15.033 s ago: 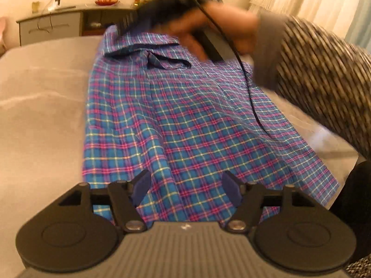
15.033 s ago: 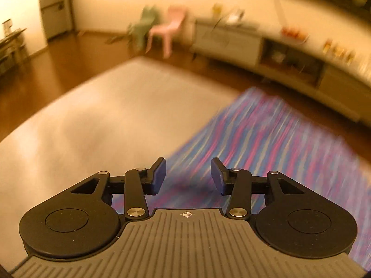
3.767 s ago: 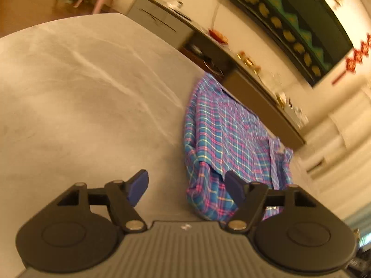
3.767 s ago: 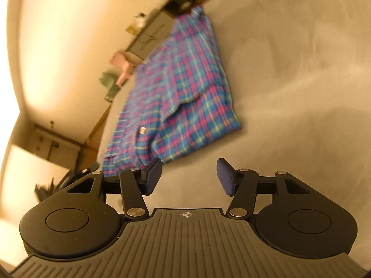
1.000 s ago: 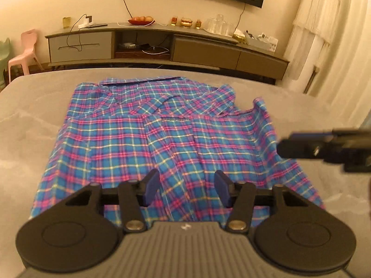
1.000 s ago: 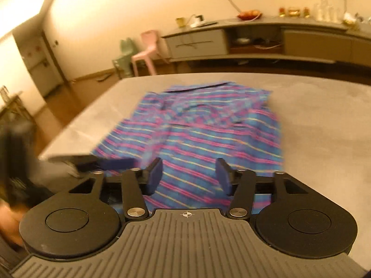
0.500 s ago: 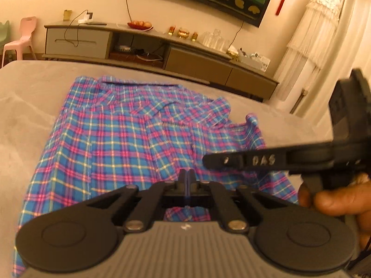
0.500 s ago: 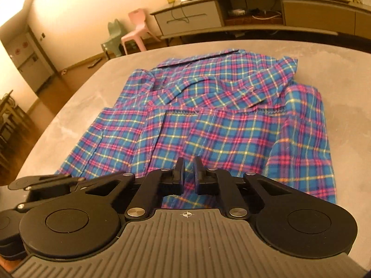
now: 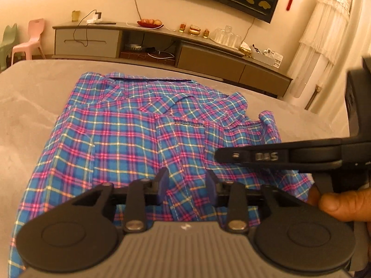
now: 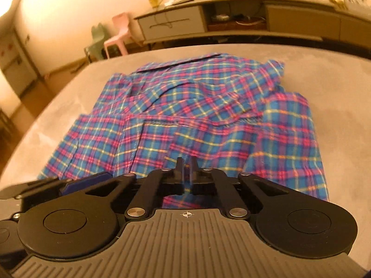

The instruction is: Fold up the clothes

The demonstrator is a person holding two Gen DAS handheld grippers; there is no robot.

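Note:
A blue, pink and yellow plaid shirt (image 9: 129, 139) lies spread on the grey table (image 9: 34, 97), collar at the far end, with both sides folded inward. My left gripper (image 9: 187, 180) hovers over the shirt's near hem. Its jaws are opening, and the cloth lies flat below them, not pinched. My right gripper (image 10: 186, 164) is shut over the near middle of the shirt (image 10: 208, 120), and no cloth shows between its fingers. In the left wrist view the right gripper (image 9: 220, 155) reaches in from the right, held by a hand (image 9: 336, 206). The left gripper (image 10: 53, 185) shows at the lower left of the right wrist view.
A long low cabinet (image 9: 197, 53) with bowls and glasses runs along the far wall beyond the table's far edge. A pink chair (image 9: 30, 44) and a green one (image 10: 97, 41) stand to the left of it. A white curtain (image 9: 324, 30) hangs at the right.
Both grippers closed from open over the last second. The left jaws have since parted again, while the right stays shut. The right gripper came down and in over the shirt.

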